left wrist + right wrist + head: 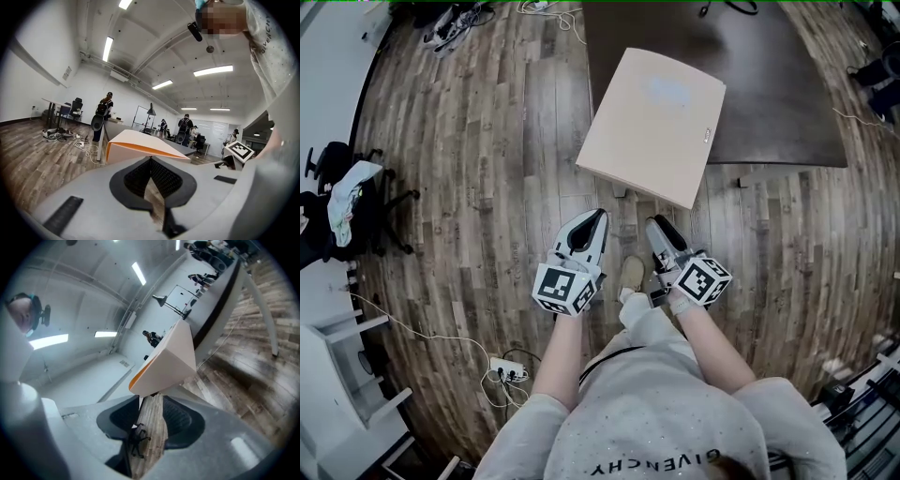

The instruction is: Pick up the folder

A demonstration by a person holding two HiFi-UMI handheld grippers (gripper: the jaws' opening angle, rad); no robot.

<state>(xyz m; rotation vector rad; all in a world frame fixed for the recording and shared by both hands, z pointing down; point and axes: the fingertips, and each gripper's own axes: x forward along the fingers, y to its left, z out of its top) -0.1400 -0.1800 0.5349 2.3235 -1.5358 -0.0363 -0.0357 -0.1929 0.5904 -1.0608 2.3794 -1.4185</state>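
Note:
A tan folder (654, 122) with an orange inner edge lies on the near left corner of a dark table (778, 94), overhanging the table's edge. Both grippers hover over the wooden floor just short of its near edge, pointing at it. My left gripper (600, 216) has its tips together with nothing between them; in the left gripper view the folder (140, 145) lies just beyond the left gripper (150, 159). My right gripper (654, 223) is rolled sideways and slightly open, with only floor showing between its jaws. In the right gripper view, the folder's corner (168, 357) sits just past the right gripper (149, 397).
An office chair with a cloth on it (347, 202) stands at the left. A power strip with cables (508, 370) lies on the floor near my feet, and more cables (459, 19) lie at the far left. Several people (104, 117) stand in the background.

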